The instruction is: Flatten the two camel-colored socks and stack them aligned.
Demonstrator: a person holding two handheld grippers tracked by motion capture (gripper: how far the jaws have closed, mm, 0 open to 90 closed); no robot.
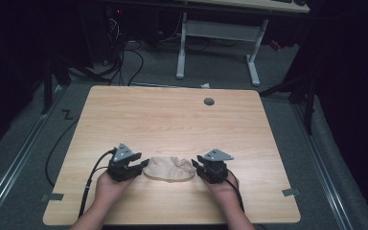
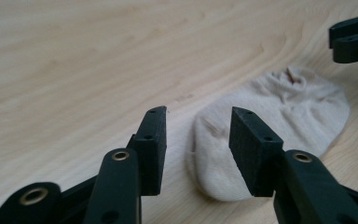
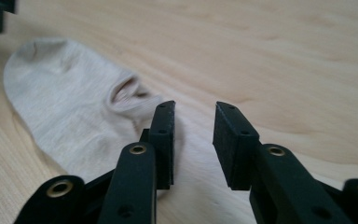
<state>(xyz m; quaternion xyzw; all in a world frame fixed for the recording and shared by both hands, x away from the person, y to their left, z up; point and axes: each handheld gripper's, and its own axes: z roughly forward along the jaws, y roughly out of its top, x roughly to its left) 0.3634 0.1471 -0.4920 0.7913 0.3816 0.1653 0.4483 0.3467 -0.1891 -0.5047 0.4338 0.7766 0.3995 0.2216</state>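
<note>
Tabletop point(image 1: 172, 115): bare pale wood, giving the sock a flat bed.
Sock point(image 1: 169, 168): cream ankle sock lying flat near the 6 o'clock edge, between both tongs.
Left tongs point(image 1: 136, 166): at the sock's 9 o'clock, parted, holding nothing.
Right tongs point(image 1: 199, 166): at its 3 o'clock, parted, empty, apparently released.

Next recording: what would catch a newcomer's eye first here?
A pale beige sock lies flat near the front edge of the wooden table. The left gripper and right gripper flank its two ends, both with jaws open and nothing held.
</note>
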